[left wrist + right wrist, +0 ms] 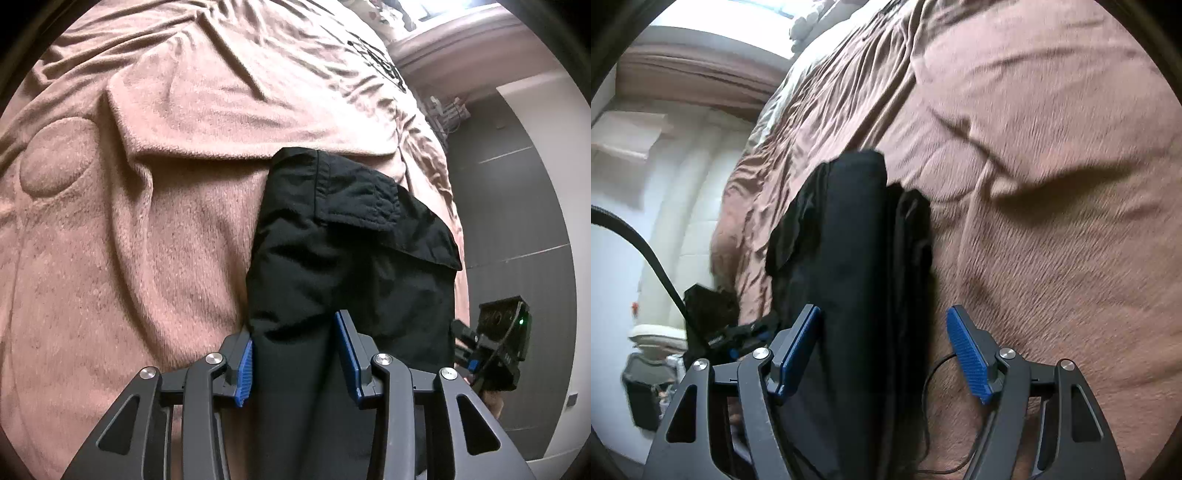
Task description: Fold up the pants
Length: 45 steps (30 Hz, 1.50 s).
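Left gripper [299,354] at bottom centre, blue pads apart, black pants [351,266] lying between them, grip not certain. Right gripper [884,350] at bottom centre, spread wide, folded pants [849,240] against left pad only, right pad clear. Pants stretched up mid-frame on brown fleece blanket [129,221]. Other gripper's body at right edge of left view.

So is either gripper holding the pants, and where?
Neither grips: left gripper and right gripper are open, each straddling the black pants.
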Motion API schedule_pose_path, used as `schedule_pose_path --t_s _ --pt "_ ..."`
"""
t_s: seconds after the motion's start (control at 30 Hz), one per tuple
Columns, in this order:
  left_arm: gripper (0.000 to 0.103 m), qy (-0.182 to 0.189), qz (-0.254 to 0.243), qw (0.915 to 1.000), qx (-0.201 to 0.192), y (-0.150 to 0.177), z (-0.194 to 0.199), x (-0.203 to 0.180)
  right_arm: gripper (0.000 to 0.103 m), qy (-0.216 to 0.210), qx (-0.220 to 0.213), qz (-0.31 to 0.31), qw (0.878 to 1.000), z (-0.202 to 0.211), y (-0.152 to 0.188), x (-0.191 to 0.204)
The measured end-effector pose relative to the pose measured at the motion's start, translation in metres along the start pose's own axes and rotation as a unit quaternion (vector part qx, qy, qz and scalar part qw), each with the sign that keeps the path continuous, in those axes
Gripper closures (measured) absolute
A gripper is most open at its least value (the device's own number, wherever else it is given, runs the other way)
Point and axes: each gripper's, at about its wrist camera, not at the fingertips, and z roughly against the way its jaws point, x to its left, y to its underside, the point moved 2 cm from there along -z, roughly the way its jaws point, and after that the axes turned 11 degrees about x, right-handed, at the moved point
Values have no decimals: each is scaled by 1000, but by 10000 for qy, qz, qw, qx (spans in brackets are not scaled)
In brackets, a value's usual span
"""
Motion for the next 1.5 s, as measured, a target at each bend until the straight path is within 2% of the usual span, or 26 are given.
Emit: schedule_pose_path --t_s 0.2,0.4,0.63,0.73,0.83,0.9,0.97,1.2,1.5 --pt "62 81 6 10000 -21 -2 -1 3 34 -161 447 209 9987 -15 6 2" --pt "62 114 23 9999 -87 2 0 6 34 -279 366 251 9986 -24 -11 -2" --pt "62 327 65 9993 -141 8 -4 13 35 -277 429 434 9978 -36 -26 2" --pt "69 411 82 9989 -189 9 -4 13 46 -107 430 498 9978 -38 -28 5" --pt "80 415 -2 9989 -204 10 0 9 62 -121 409 545 9976 -33 -23 9" --pt "83 424 -79 9988 -247 11 4 4 73 -160 353 578 9976 -29 -20 13" --pt "86 450 -139 9985 -284 12 8 -1 77 -100 277 660 9974 -25 -17 17" --pt "87 562 -277 9971 -435 20 24 -11 82 240 77 993 9947 -18 -3 47" --pt "88 742 -498 9941 -617 31 50 -33 84 374 -229 1204 9918 0 22 76"
